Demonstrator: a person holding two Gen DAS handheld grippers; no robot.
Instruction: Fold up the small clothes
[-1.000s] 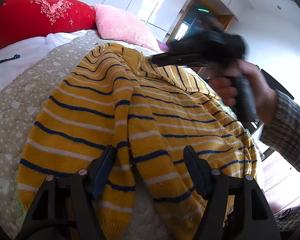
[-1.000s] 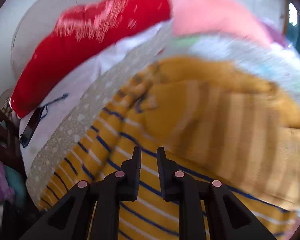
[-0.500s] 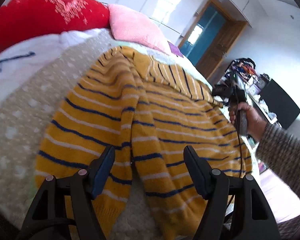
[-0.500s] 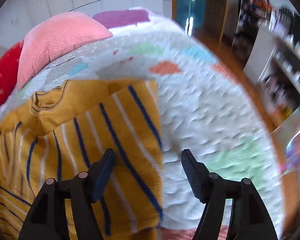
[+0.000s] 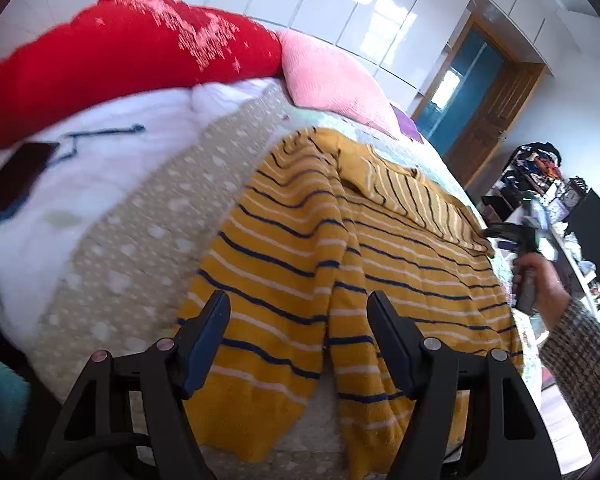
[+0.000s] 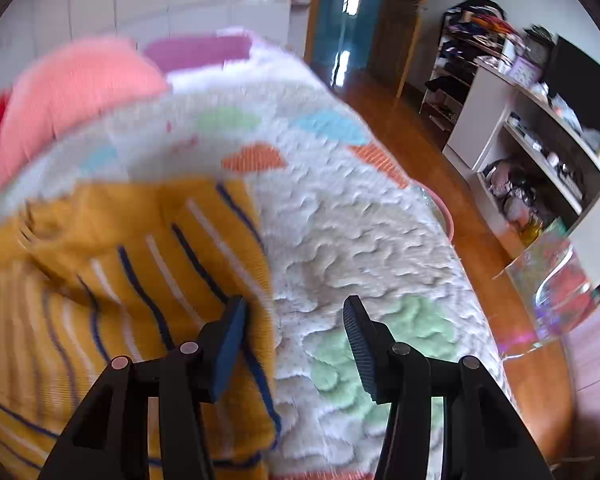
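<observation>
On the bed [image 5: 132, 240] one mustard sweater [image 5: 340, 264] with navy and white stripes is lying spread out, sleeves folded in; two pillows, red [image 5: 112, 64] and pink [image 5: 332, 80], are sitting behind it; both tongs are gaping wide, gripping nothing, left tongs [image 5: 298, 340] hovering over the hem, right tongs [image 6: 294, 344] straddling the sweater's side edge; bare quilt is stretching away rightward to the mattress edge.
</observation>
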